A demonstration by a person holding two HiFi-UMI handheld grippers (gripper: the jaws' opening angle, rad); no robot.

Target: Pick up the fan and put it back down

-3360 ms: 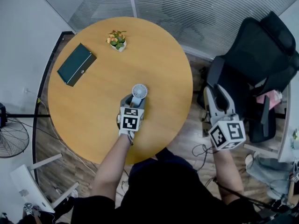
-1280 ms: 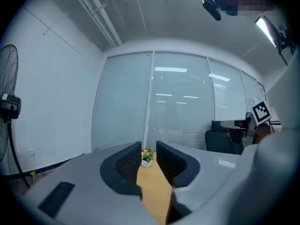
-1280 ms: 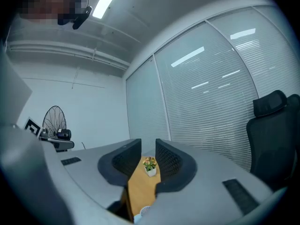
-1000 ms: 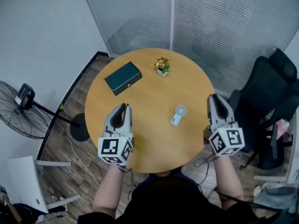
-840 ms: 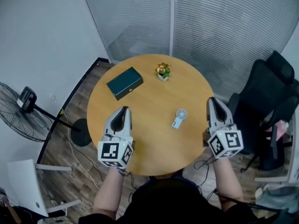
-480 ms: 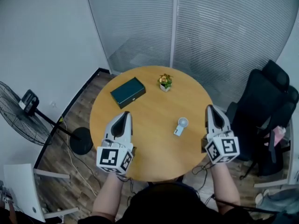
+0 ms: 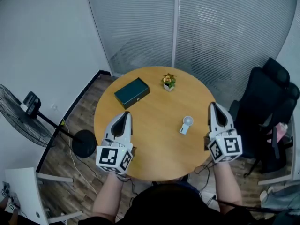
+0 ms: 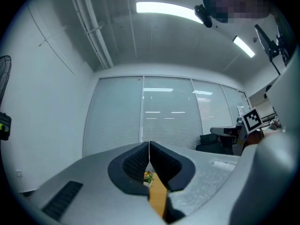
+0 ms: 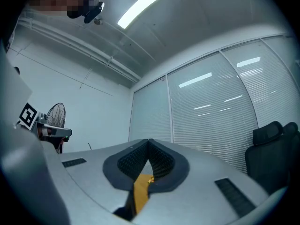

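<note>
A small white hand fan (image 7: 185, 124) lies flat on the round wooden table (image 7: 140, 125), right of its middle. My left gripper (image 7: 125, 114) hovers over the table's left front part, shut and empty, well left of the fan. My right gripper (image 7: 213, 106) hangs at the table's right edge, just right of the fan, also shut with nothing in it. In the left gripper view the black pads (image 8: 138, 161) meet, and a strip of table shows below them. In the right gripper view the pads (image 9: 161, 162) are closed too.
A dark green box (image 7: 131, 92) and a small potted plant (image 7: 169, 82) sit at the table's far side. A black office chair (image 7: 265, 111) stands to the right, a floor fan (image 7: 28, 114) to the left. A glass wall with blinds (image 7: 187, 27) runs behind.
Both grippers' jaws closed from a small gap to fully shut. The view pulled back and up, so the table looks smaller. The fan stays on the table where it lay.
</note>
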